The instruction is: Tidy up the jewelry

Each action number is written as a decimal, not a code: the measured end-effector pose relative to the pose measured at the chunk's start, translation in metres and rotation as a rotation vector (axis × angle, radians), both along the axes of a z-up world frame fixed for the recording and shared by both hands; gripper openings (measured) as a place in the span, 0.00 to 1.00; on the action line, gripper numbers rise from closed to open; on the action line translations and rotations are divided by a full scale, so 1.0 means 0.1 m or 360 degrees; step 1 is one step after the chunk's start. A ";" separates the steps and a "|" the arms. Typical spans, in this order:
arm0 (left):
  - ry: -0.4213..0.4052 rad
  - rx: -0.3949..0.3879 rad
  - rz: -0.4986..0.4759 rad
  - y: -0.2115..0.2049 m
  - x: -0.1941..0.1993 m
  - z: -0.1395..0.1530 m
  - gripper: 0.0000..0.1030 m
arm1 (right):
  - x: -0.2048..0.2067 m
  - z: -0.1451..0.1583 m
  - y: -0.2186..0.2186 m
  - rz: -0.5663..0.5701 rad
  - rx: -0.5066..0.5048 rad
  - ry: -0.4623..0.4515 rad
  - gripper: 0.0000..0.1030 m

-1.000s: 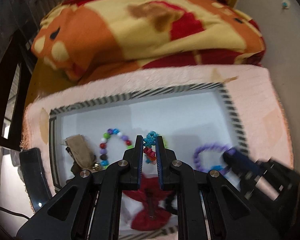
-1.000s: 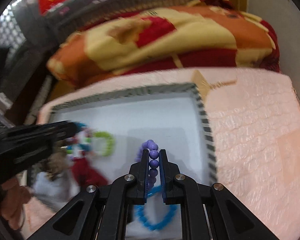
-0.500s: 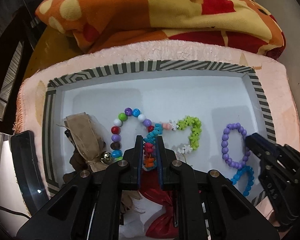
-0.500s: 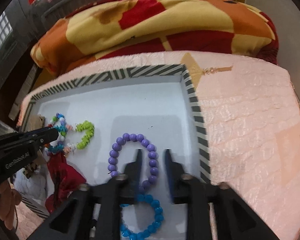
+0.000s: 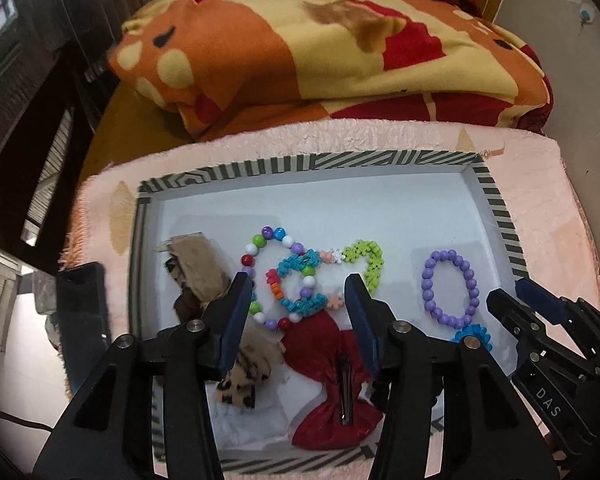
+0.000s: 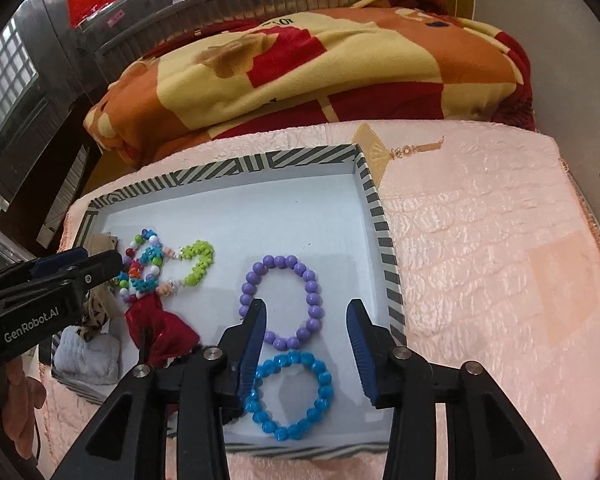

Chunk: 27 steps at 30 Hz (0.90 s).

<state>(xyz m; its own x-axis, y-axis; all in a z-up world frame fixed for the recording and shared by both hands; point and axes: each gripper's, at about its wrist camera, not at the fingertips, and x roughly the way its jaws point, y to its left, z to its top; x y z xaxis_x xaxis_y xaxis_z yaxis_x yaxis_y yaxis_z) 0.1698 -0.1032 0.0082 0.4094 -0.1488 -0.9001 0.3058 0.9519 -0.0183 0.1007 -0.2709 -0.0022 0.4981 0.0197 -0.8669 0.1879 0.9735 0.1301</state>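
Hidden in part behind the left claw (image 5: pixel 296 294): leopard-print cloth (image 5: pixel 240 380) and red bow (image 5: pixel 332 384) at the tray's (image 5: pixel 496 208) near edge. Blue bracelet (image 5: pixel 472 334) mostly covered by the right claw (image 5: pixel 516 296).

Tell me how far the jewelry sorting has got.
Done: purple bracelet and blue bracelet lie apart as neat rings in the tray. In hand: nothing; left tool and right tool have just opened, empty. Left: the multicolored bead strands lie tangled.
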 end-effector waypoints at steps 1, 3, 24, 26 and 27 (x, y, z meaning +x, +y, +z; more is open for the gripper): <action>-0.0010 0.0001 0.0004 0.01 -0.04 0.01 0.47 | -0.05 0.02 0.00 -0.0003 0.0000 -0.0009 0.41; -0.0030 0.0001 0.0013 0.04 -0.07 0.08 0.47 | -0.12 0.06 0.02 -0.0012 -0.0005 -0.0019 0.41; -0.0102 0.0026 0.0089 0.12 -1.09 0.16 0.47 | -1.15 0.17 0.16 0.0045 -0.0002 -0.0047 0.43; -0.0095 0.0029 0.0092 0.11 -1.24 0.15 0.47 | -1.28 0.16 0.16 0.0057 -0.0015 -0.0037 0.43; -0.0088 0.0026 0.0094 0.11 -1.32 0.14 0.47 | -1.32 0.16 0.16 0.0058 -0.0013 -0.0036 0.43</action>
